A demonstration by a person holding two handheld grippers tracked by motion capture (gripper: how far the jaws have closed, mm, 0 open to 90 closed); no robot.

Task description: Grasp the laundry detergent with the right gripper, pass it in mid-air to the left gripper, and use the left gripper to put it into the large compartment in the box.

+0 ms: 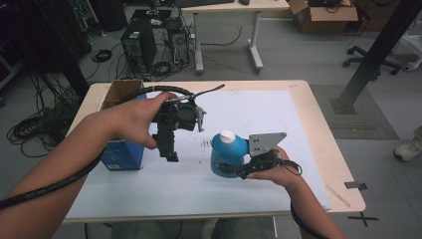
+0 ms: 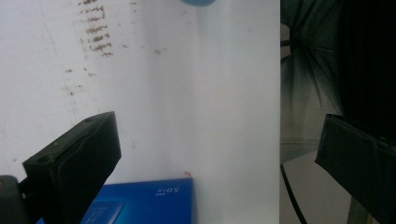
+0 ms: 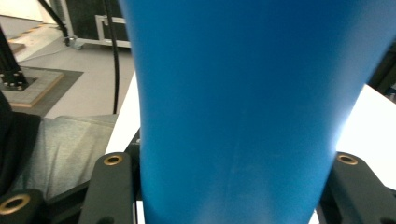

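Right gripper (image 1: 231, 169) was clamped on the blue bottle (image 1: 227, 152), jaws pressed to its sides low on the body; bottle sat upright with its white cap (image 1: 227, 136) on top, over the white mat (image 1: 249, 114) near the table's middle, right of the box (image 1: 122, 149); couldn't tell if its base touched the mat. In the right gripper view the bottle (image 3: 252, 107) stood between both jaws, touching each. Left gripper (image 1: 169, 154) was held above the mat just right of the box, pointing down, jaws spread wide with nothing between them; left gripper view showed mat (image 2: 187, 93) with brown smudges (image 2: 95, 35) and the box's blue corner (image 2: 154, 198) below.
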